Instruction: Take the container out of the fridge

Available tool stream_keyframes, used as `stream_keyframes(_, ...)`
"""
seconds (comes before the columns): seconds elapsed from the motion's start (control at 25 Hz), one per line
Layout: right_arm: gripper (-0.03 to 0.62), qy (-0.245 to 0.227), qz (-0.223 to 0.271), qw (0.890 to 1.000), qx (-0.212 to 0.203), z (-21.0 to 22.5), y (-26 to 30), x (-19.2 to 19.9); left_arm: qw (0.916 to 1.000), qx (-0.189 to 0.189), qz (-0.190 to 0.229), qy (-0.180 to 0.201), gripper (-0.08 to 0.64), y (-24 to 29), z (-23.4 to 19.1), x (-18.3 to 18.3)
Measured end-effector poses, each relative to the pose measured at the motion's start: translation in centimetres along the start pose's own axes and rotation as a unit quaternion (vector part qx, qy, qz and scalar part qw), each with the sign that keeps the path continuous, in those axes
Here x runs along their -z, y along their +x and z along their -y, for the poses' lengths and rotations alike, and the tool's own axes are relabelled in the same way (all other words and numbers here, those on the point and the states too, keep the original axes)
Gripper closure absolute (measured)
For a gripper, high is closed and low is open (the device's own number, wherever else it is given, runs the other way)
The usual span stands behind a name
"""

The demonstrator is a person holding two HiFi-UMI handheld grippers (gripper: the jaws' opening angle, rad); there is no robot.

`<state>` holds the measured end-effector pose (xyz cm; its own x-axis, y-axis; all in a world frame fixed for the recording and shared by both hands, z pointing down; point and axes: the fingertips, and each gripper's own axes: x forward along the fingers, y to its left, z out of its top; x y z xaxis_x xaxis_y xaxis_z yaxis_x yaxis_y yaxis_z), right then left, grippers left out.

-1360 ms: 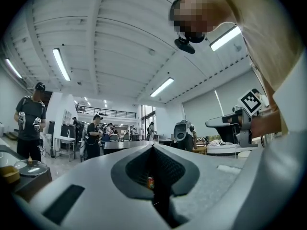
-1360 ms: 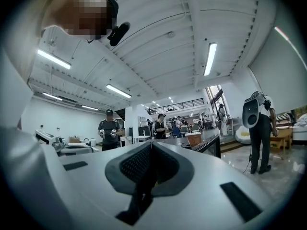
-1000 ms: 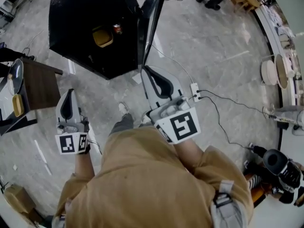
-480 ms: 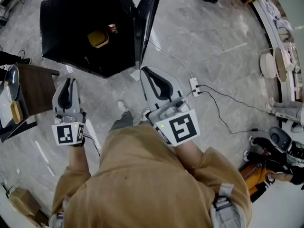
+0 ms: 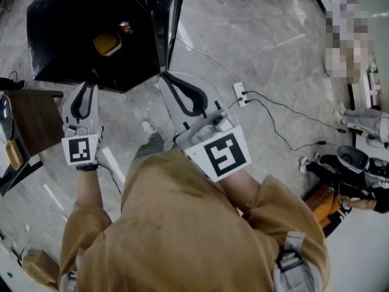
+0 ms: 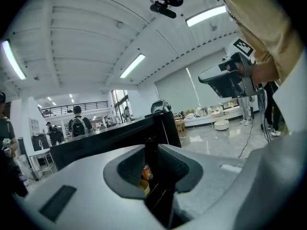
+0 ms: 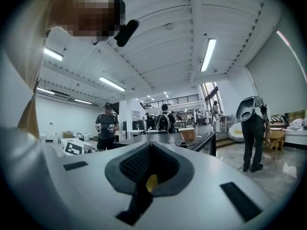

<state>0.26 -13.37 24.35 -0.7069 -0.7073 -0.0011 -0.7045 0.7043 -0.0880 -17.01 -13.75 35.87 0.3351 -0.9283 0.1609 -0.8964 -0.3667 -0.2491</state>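
Yellow rounded container [image 5: 107, 42] sits far left in the black fridge [image 5: 55, 53]; my left gripper [image 5: 87, 85] and right gripper [image 5: 163, 76], closed, empty, must open before reaching.

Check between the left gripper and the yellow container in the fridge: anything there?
Nothing: in the head view only the dark inside of the fridge separates the left gripper from the yellow container; the can stands beyond.

The container [image 5: 107, 43] is yellow and low, with rounded corners. It rests inside the black fridge [image 5: 61, 17], which stands on the floor in front of me. The door [image 5: 172, 8] of the fridge is wide open at its right side.
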Motion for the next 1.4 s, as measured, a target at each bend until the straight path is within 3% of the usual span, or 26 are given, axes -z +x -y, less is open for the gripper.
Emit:
stream_keyframes(0.36, 0.589, 0.012, -0.033, 0.999, 0.011, 2.3, 1.2, 2.0, 0.9986, 0.035, -0.029, 0.025, 0.494, 4.1, 0.4, 2.5)
stream_keyframes(0.56, 0.589, 0.016, -0.039, 0.999, 0.011, 1.4, 1.7, 3.3, 0.9976, 0.044, -0.032, 0.042, 0.494, 5.0, 0.4, 4.0)
stream_keyframes(0.8, 0.589, 0.019, -0.04, 0.999, 0.014, 2.3, 2.6, 3.2, 0.9931, 0.045, -0.091, 0.058, 0.494, 7.7, 0.2, 6.2)
stream_keyframes(1.12, 0.589, 0.032, -0.05, 0.998, 0.018, 2.8, 3.4, 5.6, 0.9919, 0.057, -0.109, 0.032, 0.494, 11.2, -0.8, 10.1)
stream_keyframes(1.4, 0.589, 0.035, -0.052, 0.998, 0.016, 3.4, 3.9, 5.6, 0.9885, 0.058, -0.128, 0.057, 0.494, 13.4, -1.7, 10.7)
